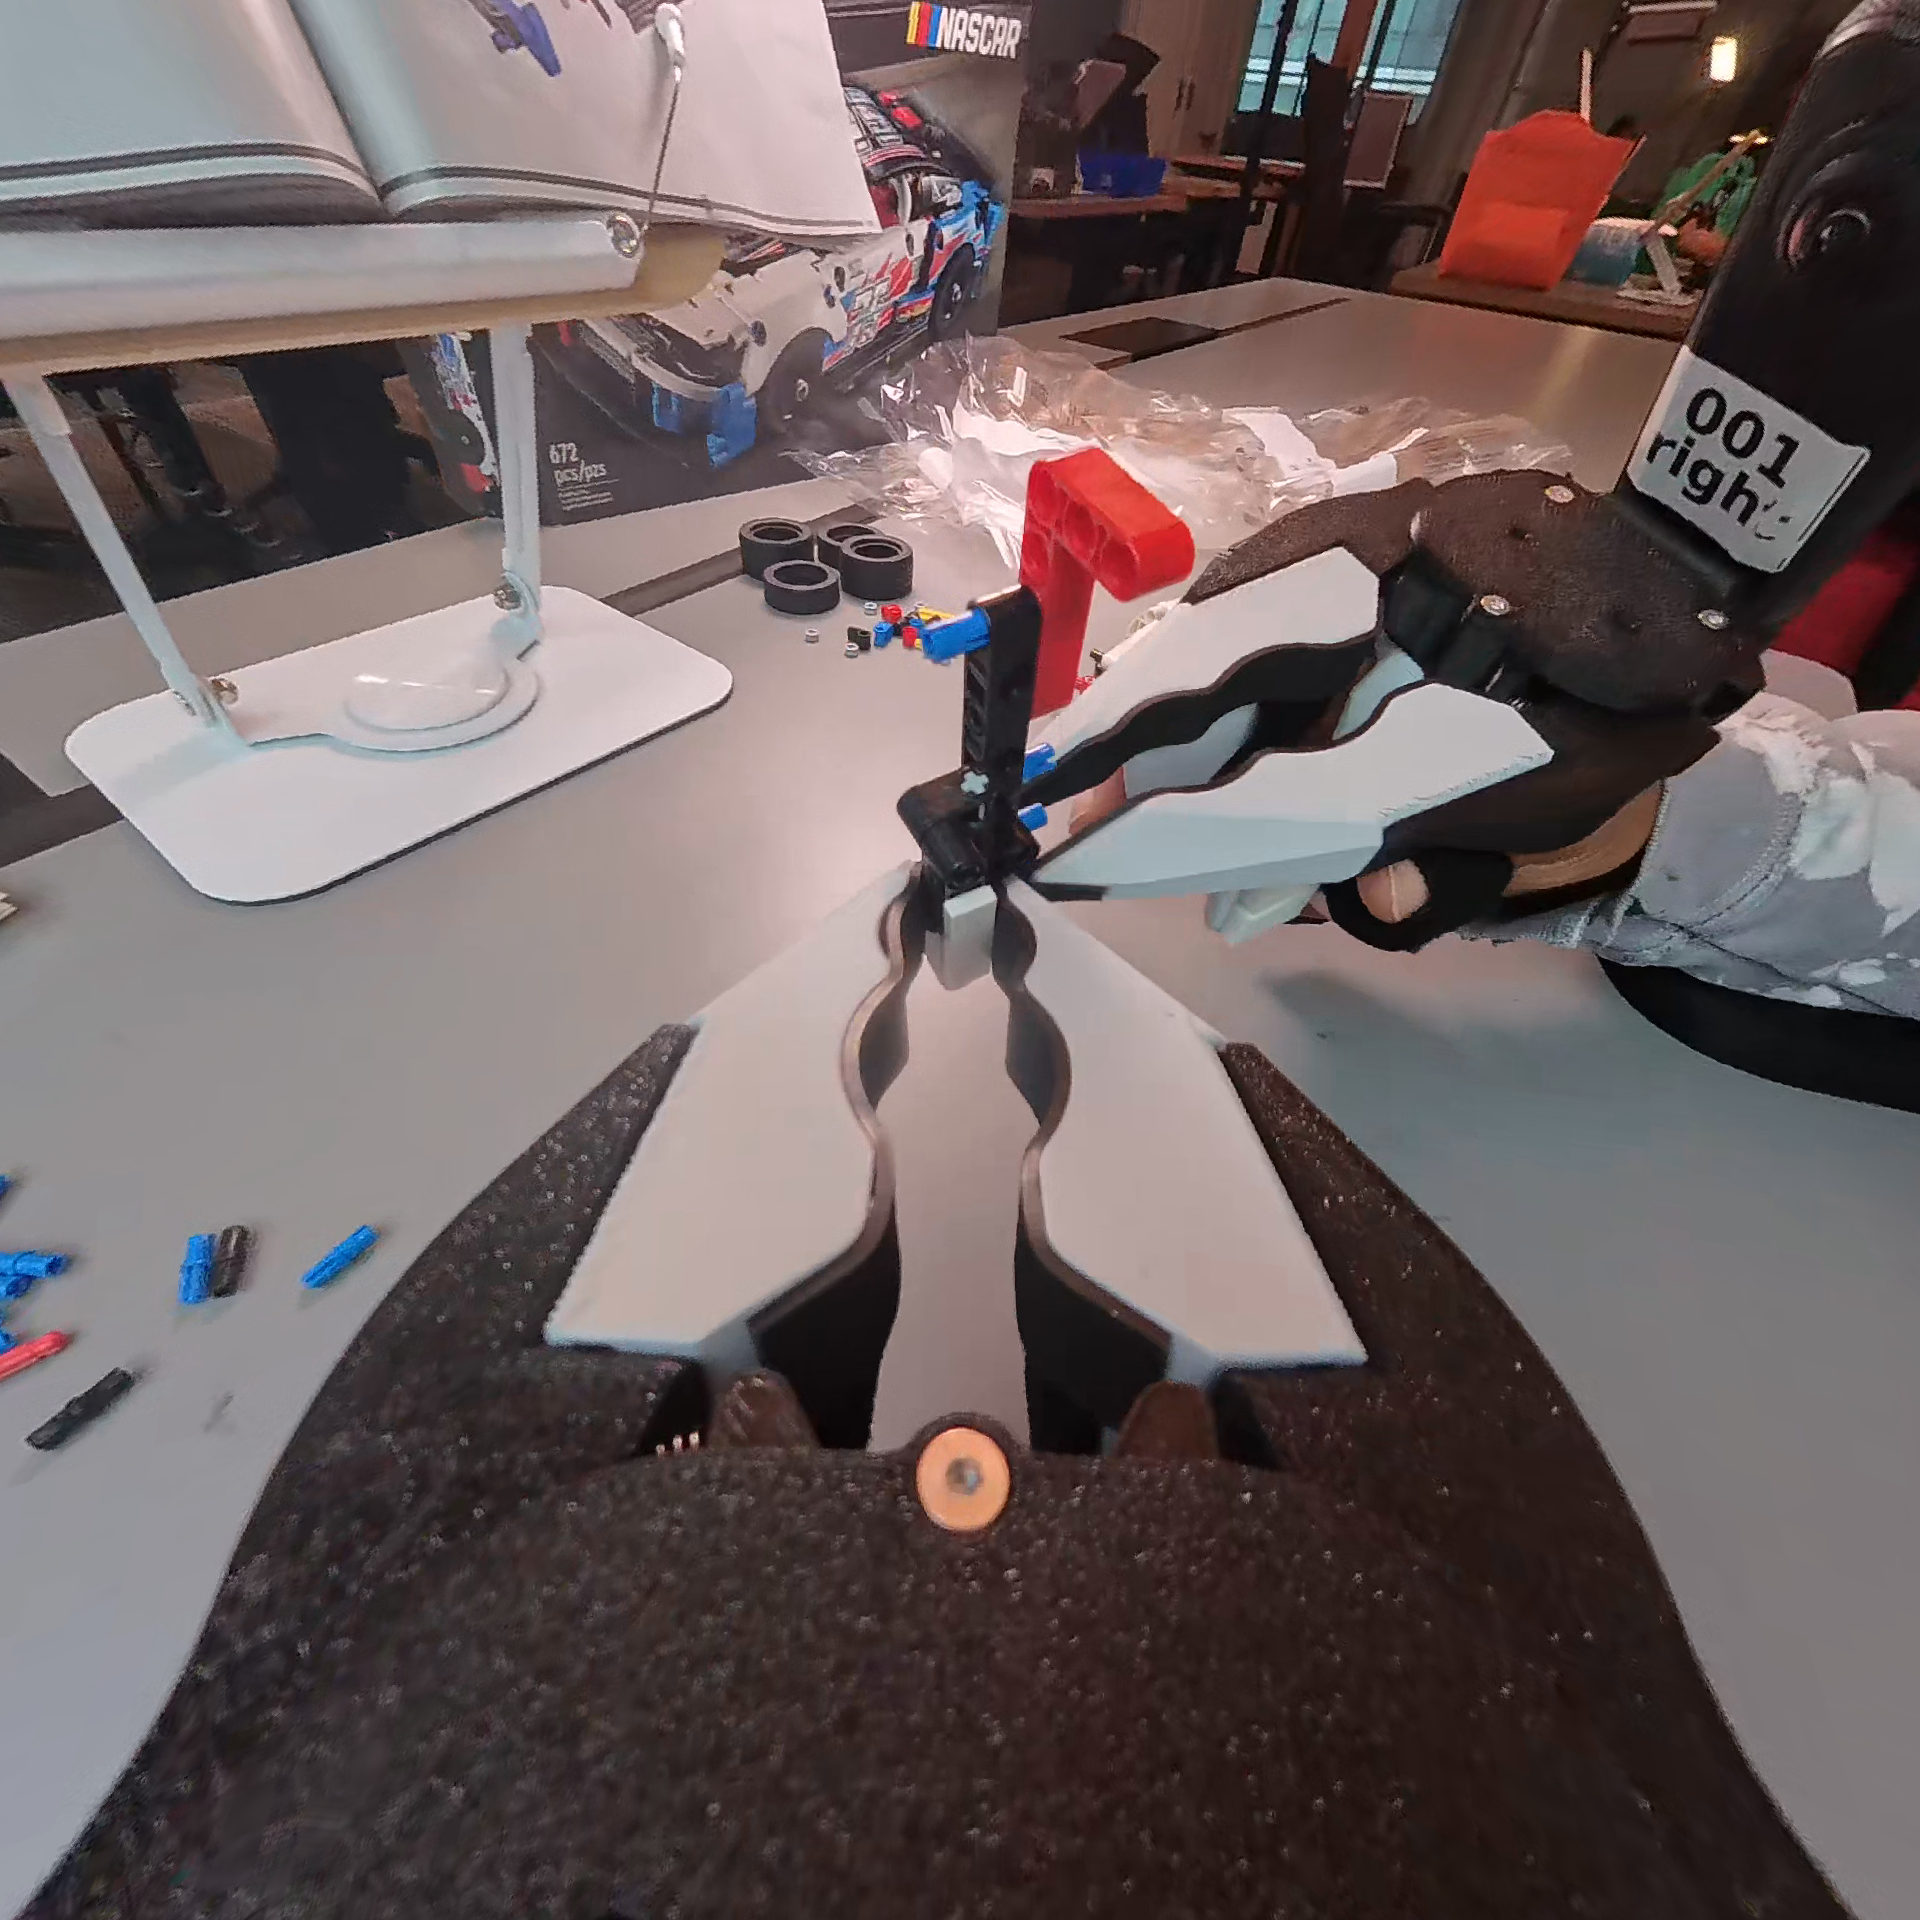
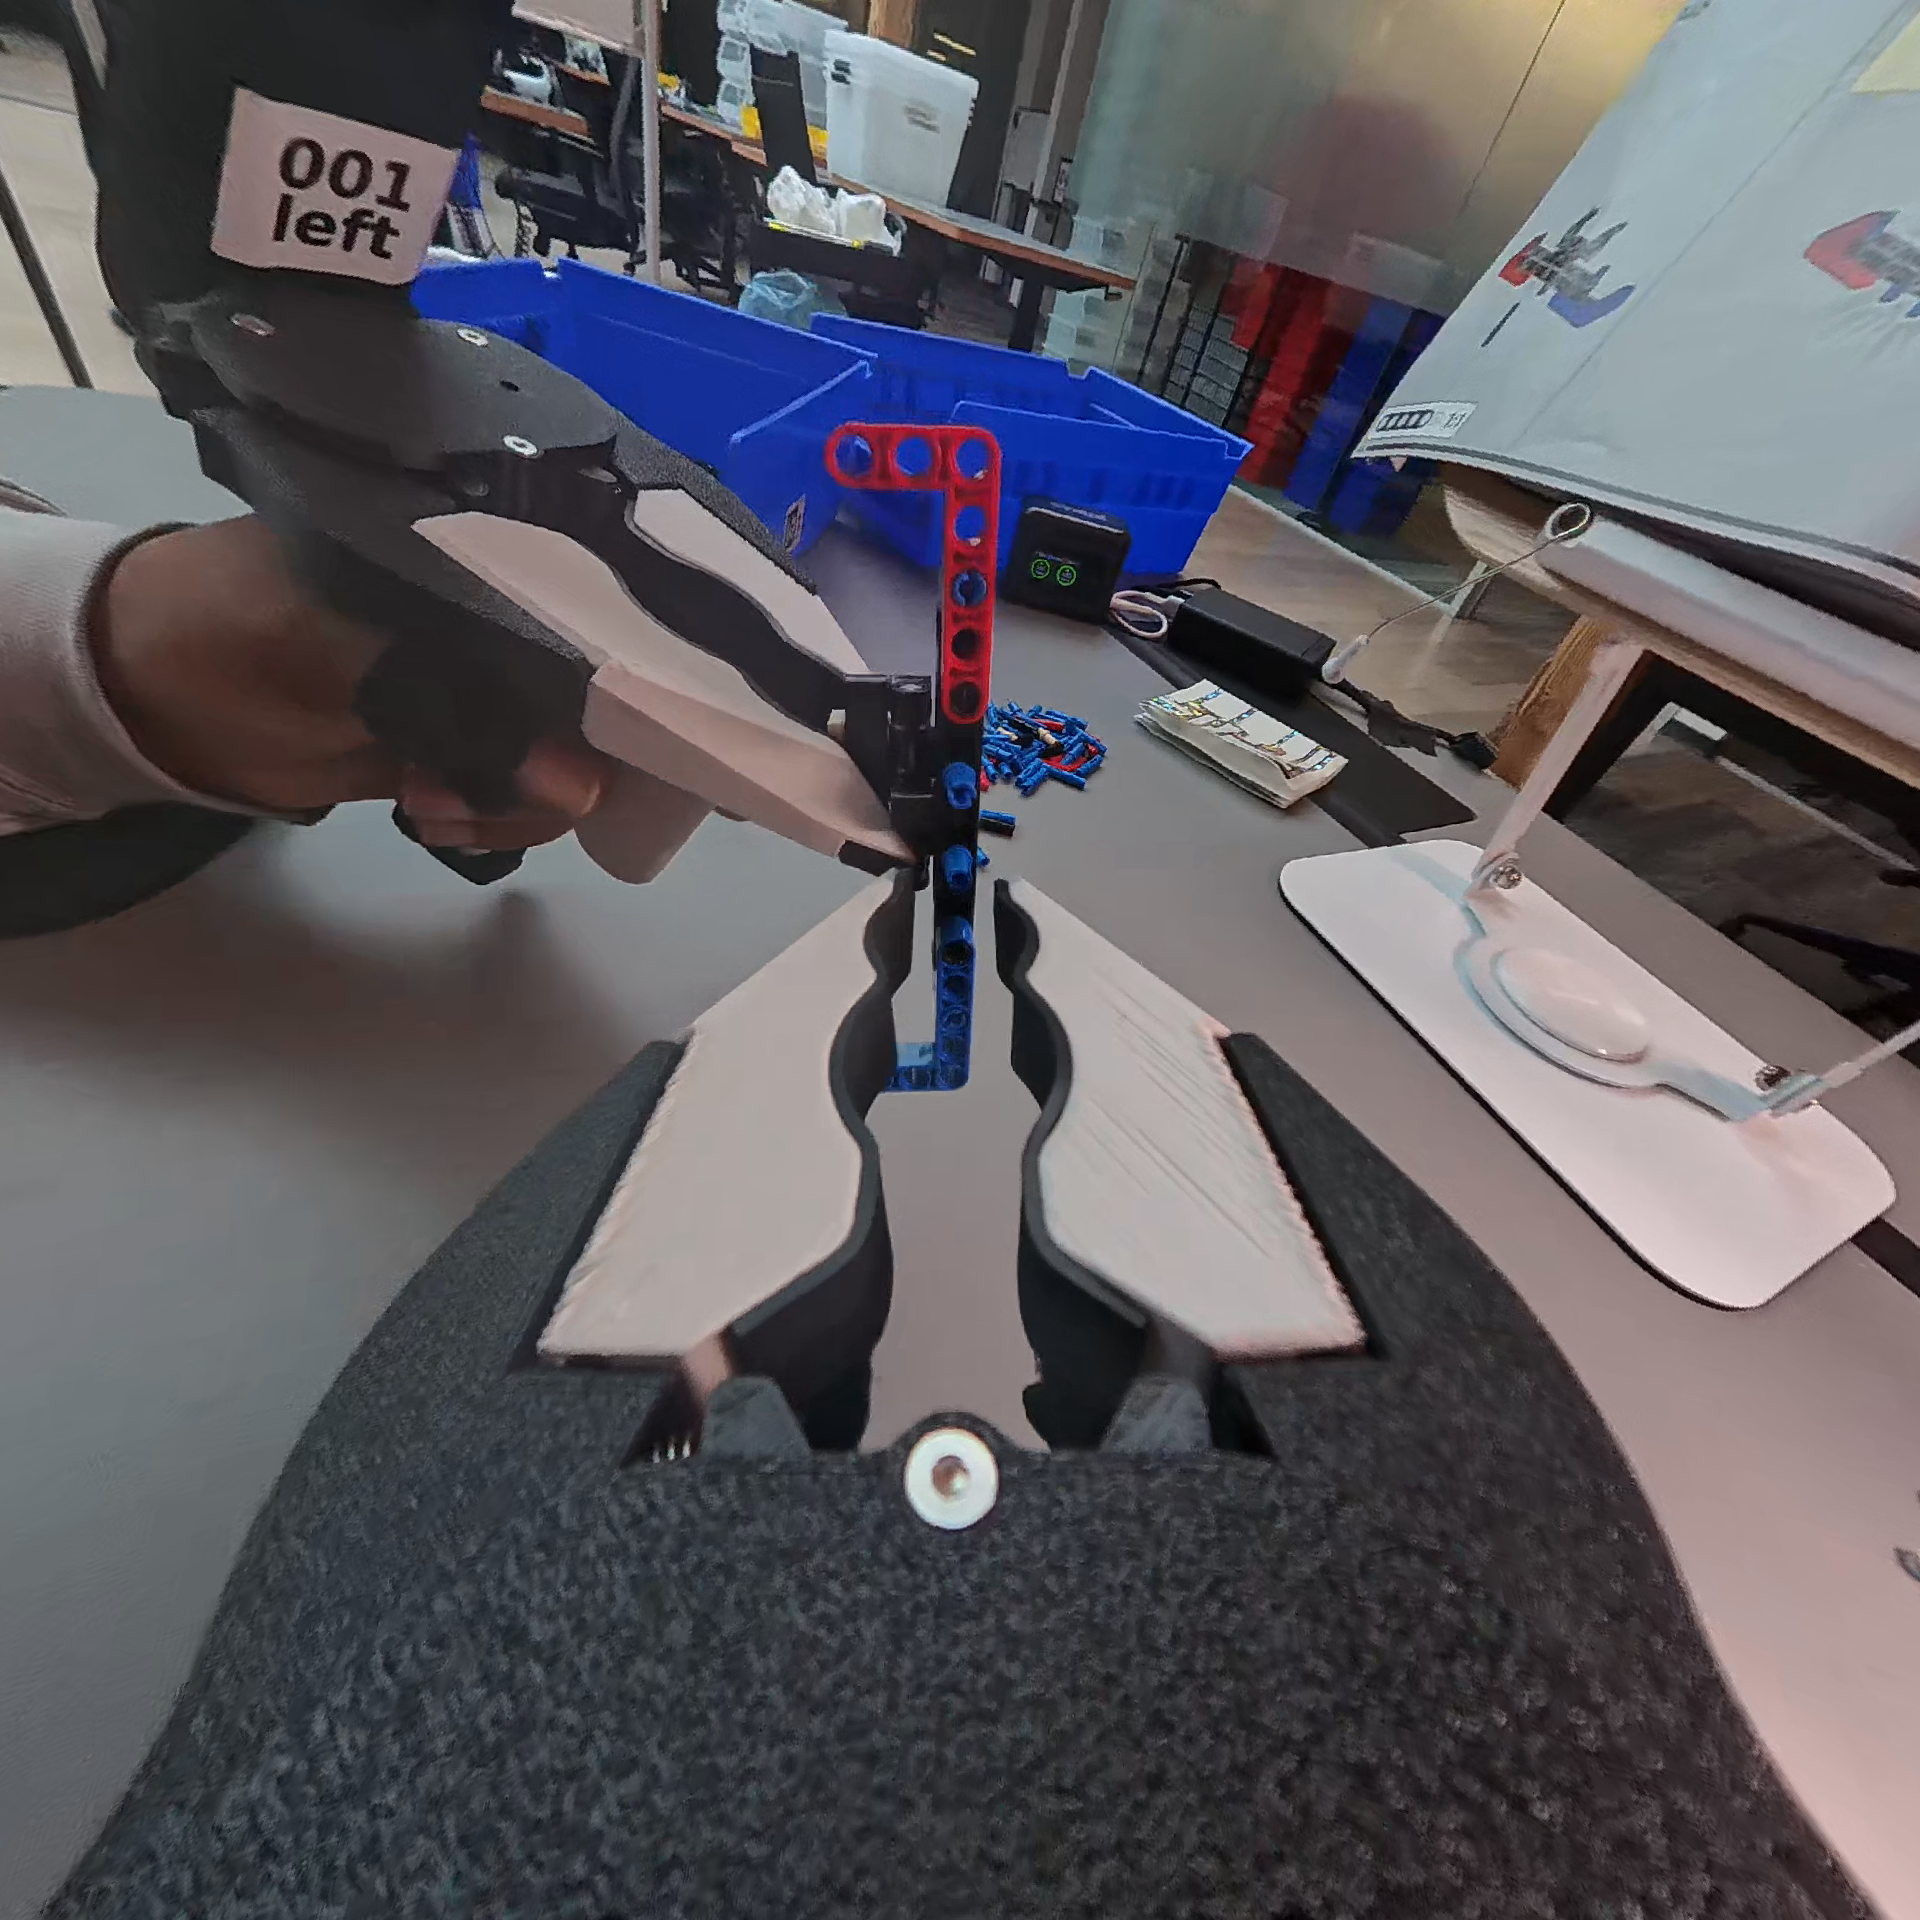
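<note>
Pale wavy-edged fingers; speckled black bodies; fingerless black gloves

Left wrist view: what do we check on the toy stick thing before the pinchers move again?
1. Left gripper shut on the small light grey plastic block: ok.
2. Right gripper clamped on the black holed plastic beam: cannot tell; a thin gap shows beside one finger.
3. Red L-shaped plastic beam standing upright on top: ok.
4. Short blue plastic pins pushed fully in: cannot tell.
5. Pile of loose blue and red pins apart from both grippers: ok.
</note>
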Available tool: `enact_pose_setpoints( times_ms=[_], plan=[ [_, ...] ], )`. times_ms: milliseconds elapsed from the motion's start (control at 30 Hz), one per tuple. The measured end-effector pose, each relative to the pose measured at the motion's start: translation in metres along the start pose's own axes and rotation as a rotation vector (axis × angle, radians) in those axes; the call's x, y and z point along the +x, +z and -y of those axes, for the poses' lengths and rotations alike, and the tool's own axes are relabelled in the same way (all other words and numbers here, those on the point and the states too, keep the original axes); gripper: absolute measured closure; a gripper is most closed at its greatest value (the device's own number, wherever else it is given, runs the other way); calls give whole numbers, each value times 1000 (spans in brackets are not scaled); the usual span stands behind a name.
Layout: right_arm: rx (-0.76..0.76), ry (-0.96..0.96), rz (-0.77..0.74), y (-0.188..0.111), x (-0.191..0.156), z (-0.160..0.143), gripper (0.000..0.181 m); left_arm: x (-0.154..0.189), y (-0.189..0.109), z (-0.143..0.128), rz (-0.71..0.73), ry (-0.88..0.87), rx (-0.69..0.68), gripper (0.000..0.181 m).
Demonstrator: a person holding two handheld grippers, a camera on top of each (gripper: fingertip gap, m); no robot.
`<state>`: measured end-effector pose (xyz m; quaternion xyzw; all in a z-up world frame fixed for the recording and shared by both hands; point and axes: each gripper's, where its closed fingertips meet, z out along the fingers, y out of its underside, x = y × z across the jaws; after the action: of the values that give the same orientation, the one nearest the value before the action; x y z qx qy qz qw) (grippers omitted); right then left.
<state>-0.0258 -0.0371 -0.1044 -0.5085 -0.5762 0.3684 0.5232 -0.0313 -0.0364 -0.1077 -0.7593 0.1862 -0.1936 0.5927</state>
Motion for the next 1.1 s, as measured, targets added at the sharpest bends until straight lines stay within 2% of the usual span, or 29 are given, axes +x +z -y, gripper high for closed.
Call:
enact_pose_setpoints(
  times_ms=[33,167,267,367,433,533,733,833,933,1000,1100],
  plan=[
    [14,-7,-2,-1,0,1,171,3,1,0,-1,10,-4,171],
    [37,-6,33,-6,-3,3,175,10,-1,0,-8,69,-10,170],
    [78,83,121,-13,-6,8,176,25,-5,7,-122,103,45,148],
    [144,238,313,-25,-21,19,176,37,-11,15,-243,67,99,129],
    [167,304,407,-30,-31,24,176,51,-16,15,-360,30,107,129],
    [161,343,483,-31,-42,25,176,68,-19,9,-480,-4,84,152],
    [210,393,422,-31,-27,30,181,52,-11,-1,-385,-35,0,158],
    [161,348,376,-29,-22,23,181,50,-14,5,-383,-49,26,159],
    [162,352,398,-31,-26,25,181,48,-12,1,-368,-49,2,159],
    [131,331,408,-29,-30,21,168,47,-11,-1,-362,-45,-2,159],
    [89,294,403,-27,-33,14,165,45,-11,-1,-353,-43,-4,159]
  ],
)
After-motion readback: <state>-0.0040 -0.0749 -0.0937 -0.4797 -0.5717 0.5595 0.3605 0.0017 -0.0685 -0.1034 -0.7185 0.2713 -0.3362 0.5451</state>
